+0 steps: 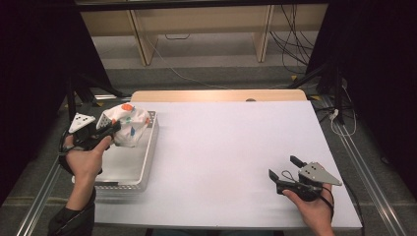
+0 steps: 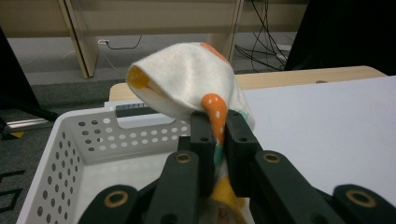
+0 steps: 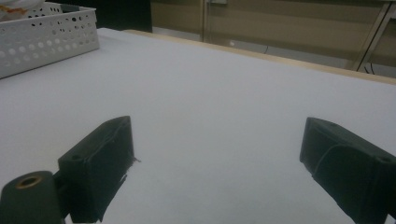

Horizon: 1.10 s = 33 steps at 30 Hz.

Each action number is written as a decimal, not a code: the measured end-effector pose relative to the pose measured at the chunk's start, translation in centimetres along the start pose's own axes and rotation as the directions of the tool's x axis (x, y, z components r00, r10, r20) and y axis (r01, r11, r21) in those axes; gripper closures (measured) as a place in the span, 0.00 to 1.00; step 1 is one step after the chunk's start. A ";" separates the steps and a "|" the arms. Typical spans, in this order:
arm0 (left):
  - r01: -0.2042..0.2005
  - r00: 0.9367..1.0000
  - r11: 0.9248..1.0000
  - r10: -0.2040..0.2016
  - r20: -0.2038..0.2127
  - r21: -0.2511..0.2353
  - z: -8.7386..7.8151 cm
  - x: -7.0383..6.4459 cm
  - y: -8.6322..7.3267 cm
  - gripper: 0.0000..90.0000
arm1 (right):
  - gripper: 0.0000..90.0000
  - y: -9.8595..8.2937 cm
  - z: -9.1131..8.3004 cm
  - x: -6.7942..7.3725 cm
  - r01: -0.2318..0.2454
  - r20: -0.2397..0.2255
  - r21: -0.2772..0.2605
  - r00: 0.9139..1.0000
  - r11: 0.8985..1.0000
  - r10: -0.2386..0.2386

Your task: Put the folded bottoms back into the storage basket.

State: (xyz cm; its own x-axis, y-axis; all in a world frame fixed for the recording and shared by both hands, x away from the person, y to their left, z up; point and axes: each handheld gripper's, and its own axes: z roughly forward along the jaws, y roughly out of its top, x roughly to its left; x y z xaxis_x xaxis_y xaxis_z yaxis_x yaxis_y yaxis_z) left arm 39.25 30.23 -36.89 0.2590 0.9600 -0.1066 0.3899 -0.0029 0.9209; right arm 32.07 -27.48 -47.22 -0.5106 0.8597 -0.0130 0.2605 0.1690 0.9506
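Observation:
A white cloth (image 1: pixel 129 124) with orange, yellow and green spots hangs above the white perforated basket (image 1: pixel 147 162) at the table's left. My left gripper (image 1: pixel 114 129) is shut on the cloth (image 2: pixel 187 81), a fold pinched between its jaws, over the basket (image 2: pixel 70 140). My right gripper (image 1: pixel 284 169) rests low over the white table near the front right, jaws wide apart and nothing between them. In the right gripper view its fingers (image 3: pixel 100 161) frame bare table, with the basket (image 3: pixel 46 35) far off at the upper left.
The white tabletop (image 1: pixel 226 147) stretches between the basket and my right gripper. A wooden strip (image 1: pixel 216 95) runs along the far edge. Beyond it are wooden furniture legs (image 1: pixel 140 37) and floor cables (image 1: pixel 290 44). Dark curtains flank both sides.

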 end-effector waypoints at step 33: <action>-0.002 1.000 1.000 0.002 -0.019 0.025 0.8 0.7 -0.6 0.92 | 0.12 0.1 -0.1 0.0 0.006 0.003 0.006 1.000 1.000 -0.006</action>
State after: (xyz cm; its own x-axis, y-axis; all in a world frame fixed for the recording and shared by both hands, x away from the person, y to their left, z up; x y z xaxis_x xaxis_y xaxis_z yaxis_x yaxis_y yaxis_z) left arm 39.90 30.73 -37.79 0.2434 0.9650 -0.0974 0.4113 -0.0117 0.9114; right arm 32.00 -27.49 -47.14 -0.5100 0.8600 -0.0196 0.2624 0.1772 0.9486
